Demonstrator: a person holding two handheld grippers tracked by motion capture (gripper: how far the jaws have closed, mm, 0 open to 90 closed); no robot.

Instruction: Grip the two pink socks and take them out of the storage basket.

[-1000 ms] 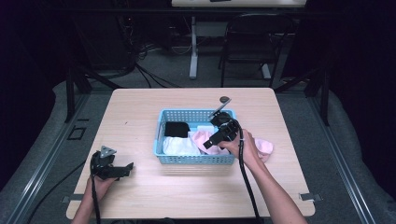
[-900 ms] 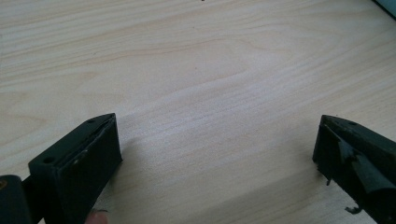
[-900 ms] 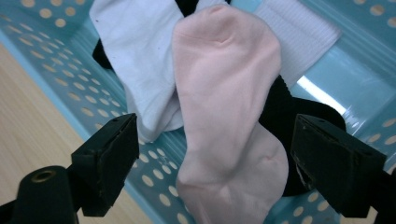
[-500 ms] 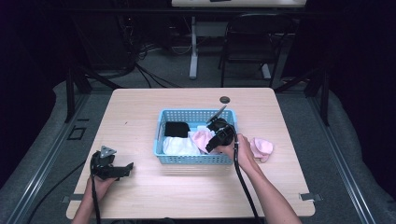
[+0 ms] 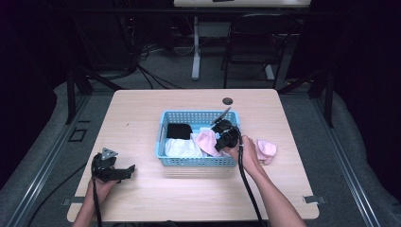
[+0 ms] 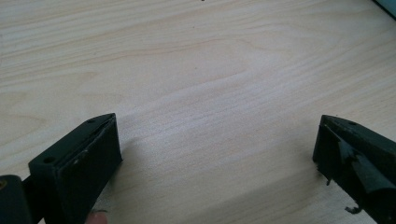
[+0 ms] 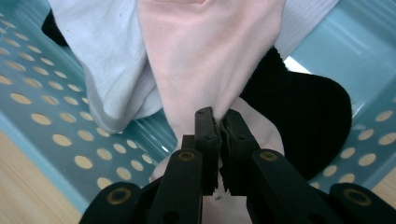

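- High view: my right gripper [image 5: 222,138] is down in the right half of the blue basket [image 5: 198,161], which sits in the middle of the worktop [image 5: 142,109]. Its jaws have just been closing and now pinch the pink sock [image 5: 206,141] that lies between the white cloth [image 5: 182,147] on its left and my gripper. A black sock [image 5: 179,130] lies at the far side of the basket. A second pink sock [image 5: 265,150] rests on the worktop just right of the basket, outside it. My left gripper [image 5: 126,171] lies on the near left of the worktop, well apart from the basket.
- Left gripper view: my jaws stand wide apart over bare wood, with nothing between them.
- Right gripper view: my right gripper [image 7: 218,128] is closed on a fold of the pink sock [image 7: 205,56], the fabric caught between the tips. Pale white cloth [image 7: 107,60] lies to its left and the black sock [image 7: 299,112] to its right, both on the perforated floor of the basket [image 7: 51,116].
- Step in hand, as I judge it: the grasp on the pink sock is just made, so I am picking it out of the basket.
- Next, I think, I need a straight lift clear of the basket wall, keeping the pinch firm so the thin fabric does not slip and the white cloth is not dragged along, then a move right towards the other pink sock.
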